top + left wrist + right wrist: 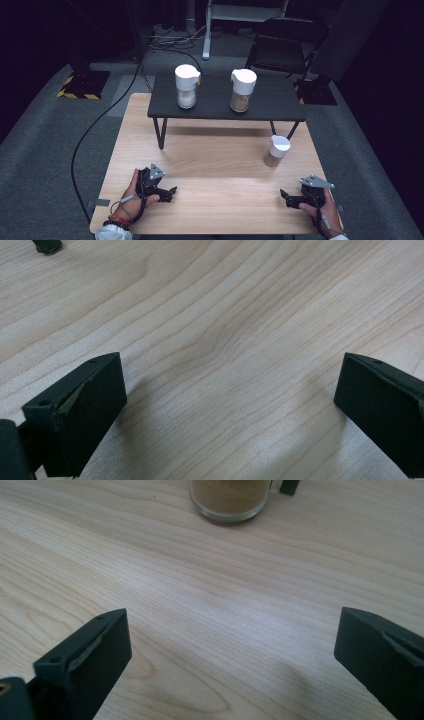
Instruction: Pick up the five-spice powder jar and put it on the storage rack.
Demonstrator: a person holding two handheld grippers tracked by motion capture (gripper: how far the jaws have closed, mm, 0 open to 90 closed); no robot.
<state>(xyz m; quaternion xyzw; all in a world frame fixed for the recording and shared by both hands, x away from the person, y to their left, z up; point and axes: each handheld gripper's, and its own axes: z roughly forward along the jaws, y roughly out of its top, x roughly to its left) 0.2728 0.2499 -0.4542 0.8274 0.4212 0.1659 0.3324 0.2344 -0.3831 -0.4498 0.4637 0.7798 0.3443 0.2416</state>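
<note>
Three glass jars with white lids are in the high view. One with white contents [186,86] and one with brown contents [242,90] stand on a small black raised shelf [270,107]. A shorter jar of brown powder [276,151] stands on the wooden table [215,155] at the right; its base [230,500] is ahead of my right gripper. My left gripper [171,192] [230,410] rests near the front left, open, with bare wood between its jaws. At the front right my right gripper [284,196] [230,655] is open too and holds nothing.
The shelf's black legs stand on the table; one foot [48,245] is far ahead of the left gripper, another [290,485] is beside the short jar. Behind the table is a black folding chair [285,45]. A cable [95,125] runs across the grey carpet at the left.
</note>
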